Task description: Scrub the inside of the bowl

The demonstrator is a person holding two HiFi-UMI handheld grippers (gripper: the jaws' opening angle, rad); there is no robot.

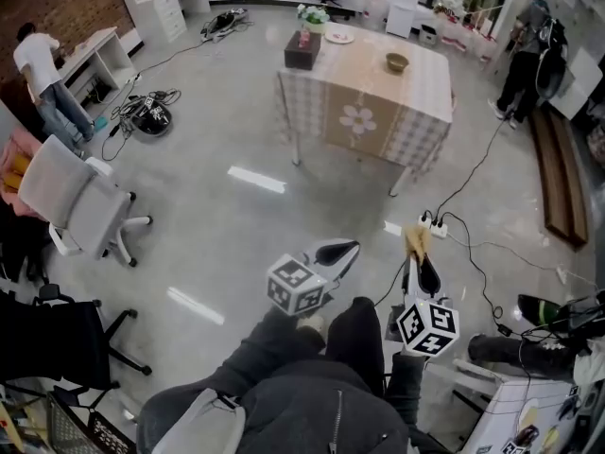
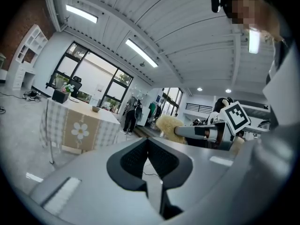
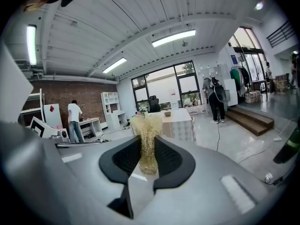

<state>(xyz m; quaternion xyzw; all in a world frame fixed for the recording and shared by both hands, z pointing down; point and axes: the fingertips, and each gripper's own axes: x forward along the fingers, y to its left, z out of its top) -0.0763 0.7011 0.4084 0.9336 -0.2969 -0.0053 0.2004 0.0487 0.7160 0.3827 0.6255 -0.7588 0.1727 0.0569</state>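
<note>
Two gripper views settle the jaws: left gripper [image 2: 147,139] pressed together, empty; right gripper [image 3: 146,138] clamped on a scrubber [image 3: 146,123]. Head view alone shows both well apart from the table [image 1: 421,88] bearing the bowl [image 1: 397,61].

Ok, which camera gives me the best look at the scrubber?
The right gripper view: the straw-coloured scrubber stands centred, pinched in the right claw. The head view shows the scrubber only as a small tan tuft ahead of that claw. The left gripper view catches the scrubber side-on, only its fluffy end.
</note>
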